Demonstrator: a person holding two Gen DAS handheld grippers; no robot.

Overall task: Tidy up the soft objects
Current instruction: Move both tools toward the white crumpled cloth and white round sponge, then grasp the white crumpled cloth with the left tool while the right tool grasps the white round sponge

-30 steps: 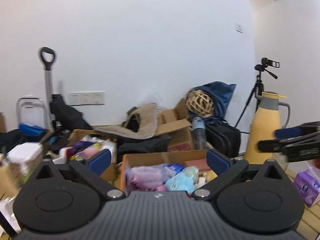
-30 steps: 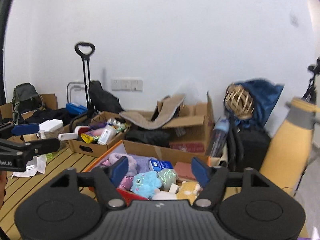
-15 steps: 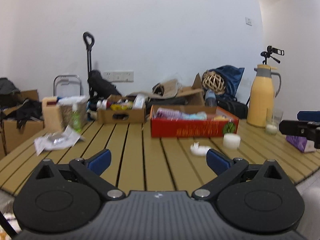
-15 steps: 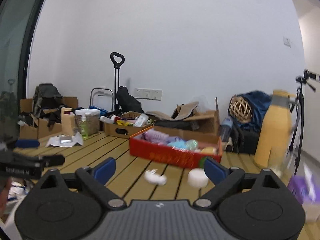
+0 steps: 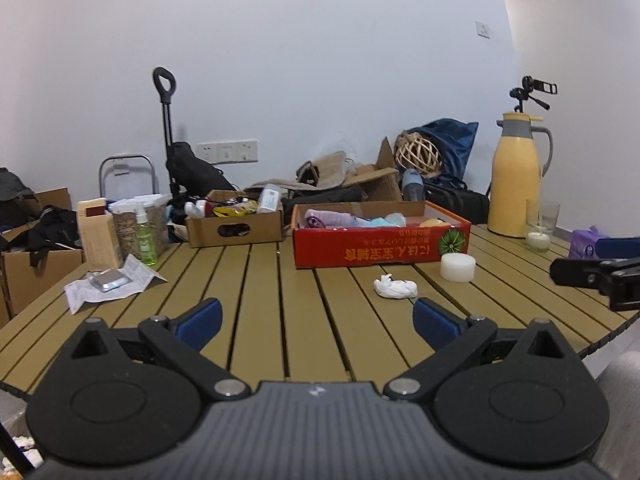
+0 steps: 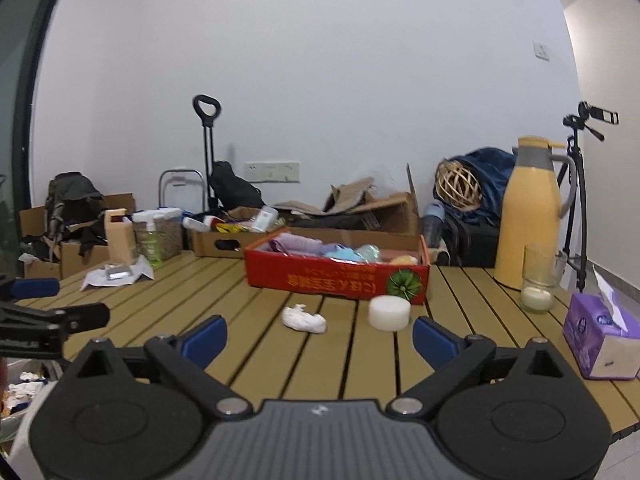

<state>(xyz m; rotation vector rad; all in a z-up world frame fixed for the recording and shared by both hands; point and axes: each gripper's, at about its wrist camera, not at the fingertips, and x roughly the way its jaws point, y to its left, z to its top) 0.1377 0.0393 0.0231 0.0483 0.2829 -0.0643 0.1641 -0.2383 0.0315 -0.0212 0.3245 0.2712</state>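
A red cardboard box (image 5: 380, 246) (image 6: 336, 276) holds several soft toys and cloths in pink, blue and yellow. It stands on the slatted wooden table (image 5: 260, 300) (image 6: 240, 300). A crumpled white cloth (image 5: 395, 286) (image 6: 303, 319) and a white round sponge (image 5: 458, 267) (image 6: 389, 312) lie on the table in front of the box. My left gripper (image 5: 316, 320) is open and empty, back near the table's front edge. My right gripper (image 6: 319, 334) is open and empty, also short of the cloth.
A yellow thermos (image 5: 516, 188) (image 6: 530, 216), a glass with a candle (image 6: 538, 280) and a purple tissue box (image 6: 600, 340) stand at the right. A brown box of bottles (image 5: 236, 224), a carton and papers (image 5: 108, 284) are at the left. Clutter lies behind the table.
Both grippers have pulled back from over the red box to the table's front edge. The box, cloth and sponge now show farther away. Both stay open.
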